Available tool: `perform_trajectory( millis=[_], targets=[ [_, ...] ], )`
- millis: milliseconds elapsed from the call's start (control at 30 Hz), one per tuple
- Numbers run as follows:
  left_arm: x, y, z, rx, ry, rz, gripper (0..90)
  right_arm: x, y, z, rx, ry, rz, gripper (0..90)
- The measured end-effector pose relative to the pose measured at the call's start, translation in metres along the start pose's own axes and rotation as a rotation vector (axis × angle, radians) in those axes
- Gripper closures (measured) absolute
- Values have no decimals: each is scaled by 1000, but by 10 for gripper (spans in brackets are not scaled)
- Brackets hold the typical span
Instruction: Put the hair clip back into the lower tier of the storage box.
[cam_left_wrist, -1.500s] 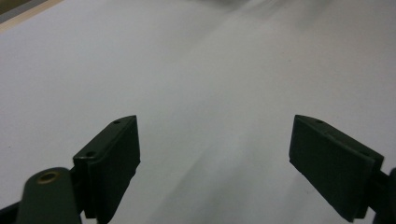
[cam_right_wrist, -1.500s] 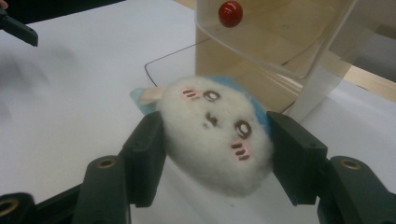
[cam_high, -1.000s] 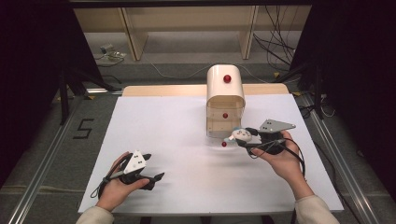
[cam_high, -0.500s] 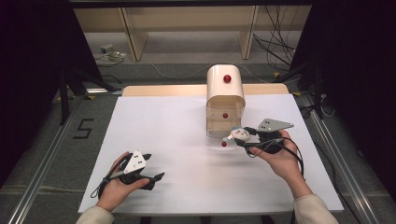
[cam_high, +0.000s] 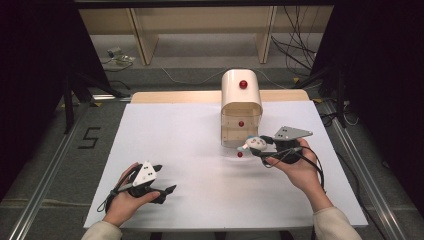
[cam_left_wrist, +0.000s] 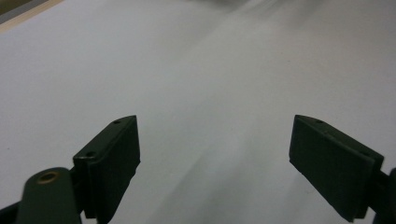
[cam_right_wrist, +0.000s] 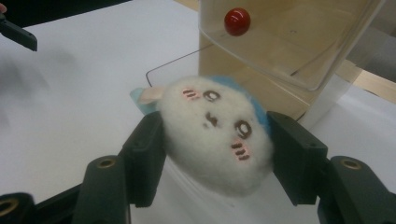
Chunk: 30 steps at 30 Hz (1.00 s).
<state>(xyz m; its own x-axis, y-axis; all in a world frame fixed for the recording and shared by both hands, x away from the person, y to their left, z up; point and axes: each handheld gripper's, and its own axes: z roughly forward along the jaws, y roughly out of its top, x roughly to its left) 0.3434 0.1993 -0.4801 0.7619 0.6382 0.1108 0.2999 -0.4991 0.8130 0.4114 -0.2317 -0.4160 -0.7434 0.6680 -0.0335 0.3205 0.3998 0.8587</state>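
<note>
Table: white sheet over a pale wooden top, the wood showing as a strip along the far edge. Cabinet: small, rounded top, red knobs, standing on the sheet right of centre near the far edge, its lowest clear drawer pulled out over the sheet. Grey floor round the table, marked "5" at left.

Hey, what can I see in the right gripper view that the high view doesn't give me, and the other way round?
Right gripper view: the plush toy's face, pink cheek marks and blue back, squeezed between the right claw's jaws. High view: the left claw, open, low over the white table, and the rounded top of the wooden drawer cabinet. Both: plush toy, cabinet, a red knob.
</note>
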Motion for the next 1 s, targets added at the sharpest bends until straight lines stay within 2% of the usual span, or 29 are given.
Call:
perform_trajectory(
  millis=[1000],
  targets=[
    [0, 0, 0, 0, -2, 0, 164, 1, 5, 8, 10, 2, 6, 412]
  ],
)
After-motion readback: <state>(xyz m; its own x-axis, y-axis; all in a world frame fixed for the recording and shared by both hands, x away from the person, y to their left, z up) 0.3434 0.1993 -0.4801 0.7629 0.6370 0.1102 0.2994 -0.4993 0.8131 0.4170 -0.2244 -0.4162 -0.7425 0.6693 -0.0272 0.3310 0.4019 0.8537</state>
